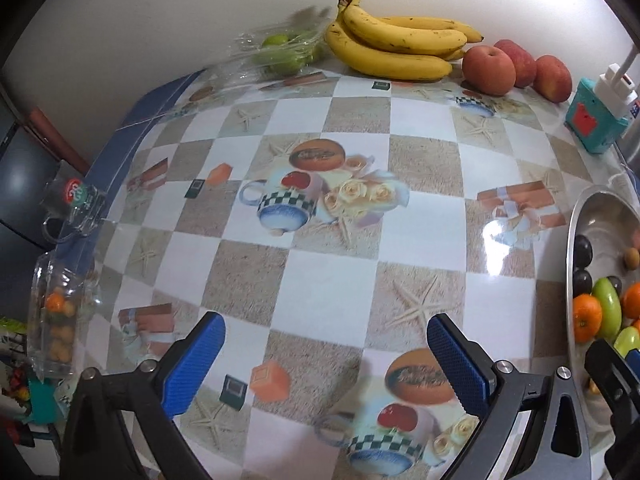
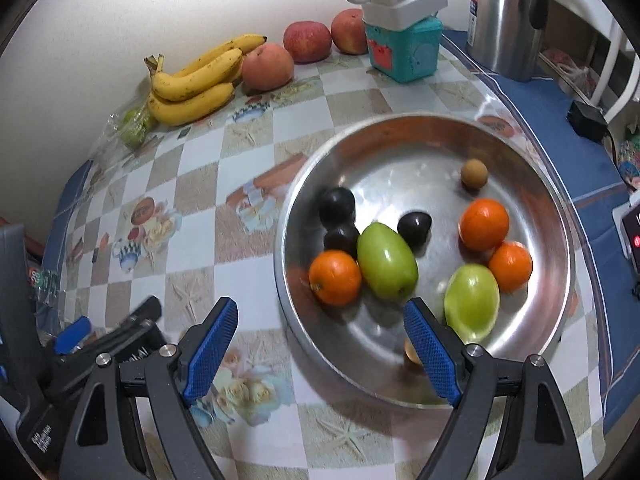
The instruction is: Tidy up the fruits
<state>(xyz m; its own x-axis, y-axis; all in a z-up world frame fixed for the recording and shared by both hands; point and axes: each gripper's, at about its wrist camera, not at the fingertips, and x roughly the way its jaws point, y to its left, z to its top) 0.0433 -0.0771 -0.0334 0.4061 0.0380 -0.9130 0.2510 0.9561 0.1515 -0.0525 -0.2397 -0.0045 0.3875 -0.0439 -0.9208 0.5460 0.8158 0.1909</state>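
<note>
A steel bowl [image 2: 536, 216] holds three oranges [image 2: 335, 277], two green fruits [image 2: 386, 260], three dark plums [image 2: 337, 205] and a small brown fruit [image 2: 474, 173]. My right gripper [image 2: 320, 354] hangs open over the bowl's near-left rim, nothing between its blue pads. Bananas [image 2: 192, 84] and three red apples [image 2: 267, 66] line the back wall. In the left wrist view my left gripper [image 1: 322, 360] stands open and empty over the patterned tablecloth, with the bowl's rim [image 1: 570, 240] at the right edge and the bananas [image 1: 396, 46] far ahead.
A clear bag of green fruit [image 1: 276, 50] lies left of the bananas. A teal box with a white plug [image 2: 404, 46] and a steel kettle [image 2: 506, 16] stand at the back right. A clear container of small orange fruit [image 1: 56, 320] sits at the table's left edge.
</note>
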